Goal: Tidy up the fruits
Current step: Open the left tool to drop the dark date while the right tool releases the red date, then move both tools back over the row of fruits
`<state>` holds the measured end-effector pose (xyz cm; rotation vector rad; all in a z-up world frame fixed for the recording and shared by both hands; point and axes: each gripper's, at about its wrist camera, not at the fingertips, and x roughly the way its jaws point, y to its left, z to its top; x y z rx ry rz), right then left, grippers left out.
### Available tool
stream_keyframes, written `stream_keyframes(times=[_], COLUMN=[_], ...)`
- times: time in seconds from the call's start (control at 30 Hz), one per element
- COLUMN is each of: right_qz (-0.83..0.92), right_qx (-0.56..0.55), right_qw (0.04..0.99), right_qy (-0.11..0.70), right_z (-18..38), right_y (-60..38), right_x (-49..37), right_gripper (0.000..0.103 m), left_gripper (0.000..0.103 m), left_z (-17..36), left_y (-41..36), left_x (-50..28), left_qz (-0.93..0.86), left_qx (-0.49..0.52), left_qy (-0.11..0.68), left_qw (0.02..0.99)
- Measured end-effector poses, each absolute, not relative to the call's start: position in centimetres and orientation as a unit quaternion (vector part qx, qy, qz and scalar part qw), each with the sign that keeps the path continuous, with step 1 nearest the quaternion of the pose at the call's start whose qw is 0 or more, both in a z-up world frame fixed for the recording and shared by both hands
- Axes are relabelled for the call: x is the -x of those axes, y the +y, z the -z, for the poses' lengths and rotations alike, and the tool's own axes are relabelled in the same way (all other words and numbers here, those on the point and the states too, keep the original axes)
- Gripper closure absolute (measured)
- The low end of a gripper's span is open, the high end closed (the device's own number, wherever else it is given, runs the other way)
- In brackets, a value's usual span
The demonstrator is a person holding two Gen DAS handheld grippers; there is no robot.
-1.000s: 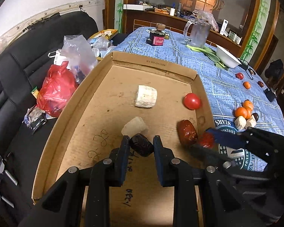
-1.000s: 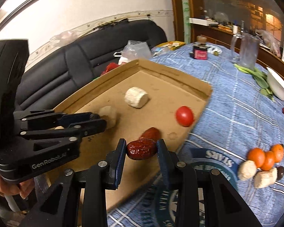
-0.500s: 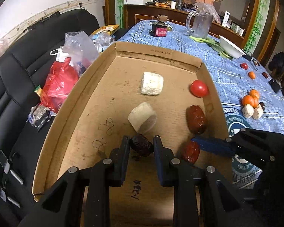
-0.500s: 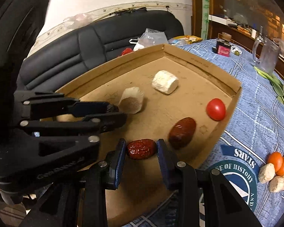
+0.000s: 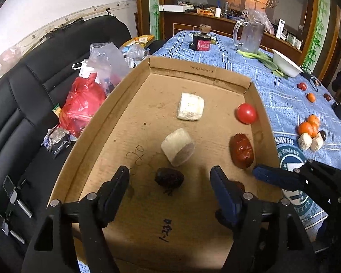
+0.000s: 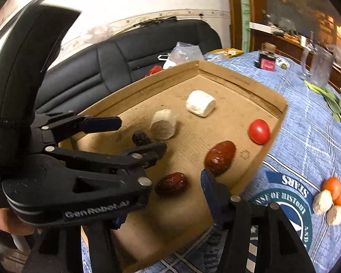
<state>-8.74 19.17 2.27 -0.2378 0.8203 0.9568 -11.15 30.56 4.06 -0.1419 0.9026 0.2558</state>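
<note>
A shallow cardboard tray [image 5: 200, 69] [image 6: 257, 84] lies on the blue tablecloth. My left gripper [image 5: 170, 175] is open; a dark dried date [image 5: 169, 177] [image 6: 141, 137] lies free on the tray floor between its fingers. My right gripper [image 6: 175, 182] is open; a red date [image 6: 171, 184] lies on the tray between its fingers, its left finger hidden behind the left gripper. Also in the tray are a larger red date [image 5: 241, 150] [image 6: 220, 157], a tomato [image 5: 246, 113] [image 6: 259, 131], a white chunk [image 5: 190, 106] [image 6: 201, 106] and a beige chunk [image 5: 177, 147] [image 6: 163, 127].
Oranges [image 5: 308, 126] [image 6: 337, 188], beige chunks and small fruits lie on the tablecloth to the right. A glass pitcher [image 5: 250, 35], a jar [image 5: 202, 42], greens and a white bowl [image 5: 286, 63] stand at the far end. A black sofa with plastic bags [image 5: 84, 104] lies left.
Both grippers have opened. The dark date left my left gripper and the red date left my right gripper; both now lie on the tray floor.
</note>
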Motion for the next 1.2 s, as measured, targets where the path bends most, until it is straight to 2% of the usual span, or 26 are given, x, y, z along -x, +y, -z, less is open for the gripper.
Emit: stream_keyframes(times=[0.23, 1.2], right_qz=[-0.417, -0.265], right_qx=[0.095, 0.034], right_qw=[0.828, 0.883], right_qy=[0.363, 0.386], right_z=[-3.8, -3.5], right_y=[16.4, 1.3], right_x=[8.6, 4.4], right_gripper=[0.039, 0.039], left_gripper=[0.024, 0.024], left_z=[-5.6, -5.9], left_y=[29.1, 18.7], left_x=[10.8, 7.6], left_qz=[-0.12, -0.052], left_qx=[0.073, 0.044], left_qy=[0.412, 0.413], left_qw=[0.9, 0.908])
